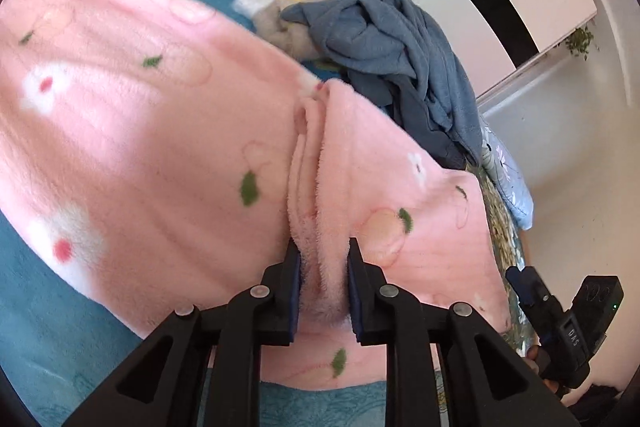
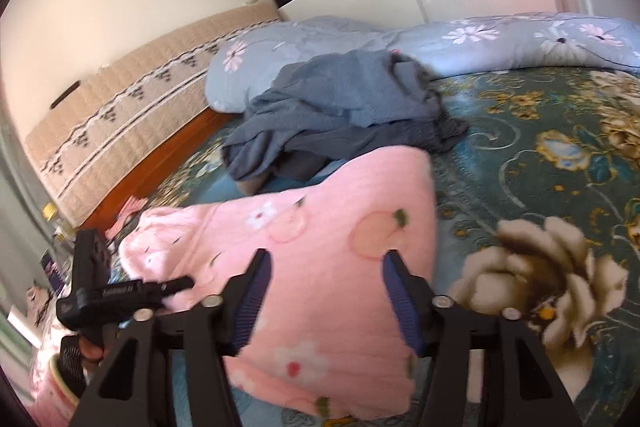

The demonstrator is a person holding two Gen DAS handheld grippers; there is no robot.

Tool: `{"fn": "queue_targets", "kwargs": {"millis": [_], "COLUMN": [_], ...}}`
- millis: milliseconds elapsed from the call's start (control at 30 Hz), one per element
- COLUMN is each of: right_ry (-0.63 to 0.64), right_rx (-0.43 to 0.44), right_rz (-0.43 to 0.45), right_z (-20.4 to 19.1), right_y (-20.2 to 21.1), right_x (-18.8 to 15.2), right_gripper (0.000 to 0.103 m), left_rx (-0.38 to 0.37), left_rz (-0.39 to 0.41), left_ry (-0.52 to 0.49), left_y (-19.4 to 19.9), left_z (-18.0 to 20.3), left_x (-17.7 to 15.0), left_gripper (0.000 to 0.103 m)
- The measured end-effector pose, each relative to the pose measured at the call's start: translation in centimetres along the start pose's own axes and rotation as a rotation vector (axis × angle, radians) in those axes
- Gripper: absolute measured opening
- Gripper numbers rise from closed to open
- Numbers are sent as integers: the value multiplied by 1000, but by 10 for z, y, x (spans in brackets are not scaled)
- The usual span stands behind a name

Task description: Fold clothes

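On the left of the bed [image 2: 520, 155], the left gripper [image 1: 323, 279] has its jaws narrow and clamped on a bunched ridge of the pink fleece garment [image 1: 152, 147]; its blue pads [image 1: 295, 291] press the pile from both sides, so this hand holds the cloth. The pinched ridge runs straight away from that gripper, along its pointing line, toward a small notch at the far edge of the fleece, and the rest of the garment spreads broadly to the left of the fold and more narrowly to its right. Further right, the right gripper [image 2: 326, 291] hovers over the same garment, jaws at a middling spread with fleece between them; the pads do not appear to press it, so I judge it not yet gripping. In the right wrist view the garment lies directly under and ahead of this gripper, its long axis running from lower right toward the left gripper at the frame's left edge. Beyond the fleece sits a crumpled blue-grey garment [image 2: 340, 107], just touching its far edge, with a floral quilt [image 2: 500, 39] behind. The left hand is the one engaged; the coming fold likely turns on the right gripper closing on its side.
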State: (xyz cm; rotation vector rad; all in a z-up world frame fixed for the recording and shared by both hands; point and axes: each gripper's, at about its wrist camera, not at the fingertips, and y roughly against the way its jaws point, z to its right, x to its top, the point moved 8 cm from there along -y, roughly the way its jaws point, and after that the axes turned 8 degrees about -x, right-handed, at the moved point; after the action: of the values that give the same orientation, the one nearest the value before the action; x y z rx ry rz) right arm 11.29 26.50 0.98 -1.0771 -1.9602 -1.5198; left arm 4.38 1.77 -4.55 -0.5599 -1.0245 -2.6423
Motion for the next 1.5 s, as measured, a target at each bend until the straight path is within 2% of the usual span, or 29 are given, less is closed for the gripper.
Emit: {"fn": "queue_targets", "kwargs": {"millis": [33,133,233,333,433,533,667,867,1000,1100,1167,1333,1400,1500], "right_ry": [17,10,-42,-36,-1,-16,-45,-3,16,-10,-2,37,47,48], "right_rx": [-12,-82,-154,-170,-191,-174,-143,-70,-52,-32,-4,65,79,71], "right_rz": [-22,-116,-224,-299,-306,-306,-276,-151,-161,-182,-166,-150,-161,-188], "right_z": [-2,6,24,25,22,24,26,5,-2,0,-5,-23,-29,-32], "right_y": [-4,-16,-27,-34,-34,-35,-35,-20,-25,-29,-26,-24,-28,-40], "right_x": [-3,-16,-32,-45,-50,-51,-45,-28,-30,-32,-31,-27,-26,-26], "right_gripper": [39,15,6,6,6,6,6,10,12,12,12,13,13,22], "left_rx": [6,13,4,-5,-8,-12,-18,27,-17,-49,-74,-71,-57,-85], "left_rz": [4,13,3,-3,-7,-8,15,114,153,131,94,-49,-56,-50], "left_ry": [-13,-40,-34,-12,1,5,9,17,-23,-70,-93,-163,-187,-178], "left_y": [1,5,3,0,-1,-1,9,48,58,49,36,-10,-13,-7], "left_z": [3,4,-3,-8,-11,-11,-12,-26,-12,4,16,33,32,29], "left_x": [1,4,2,0,-2,-3,1,19,26,24,18,-13,-18,-19], "left_gripper": [22,23,25,26,27,27,30,32,32,33,33,33,33,33]}}
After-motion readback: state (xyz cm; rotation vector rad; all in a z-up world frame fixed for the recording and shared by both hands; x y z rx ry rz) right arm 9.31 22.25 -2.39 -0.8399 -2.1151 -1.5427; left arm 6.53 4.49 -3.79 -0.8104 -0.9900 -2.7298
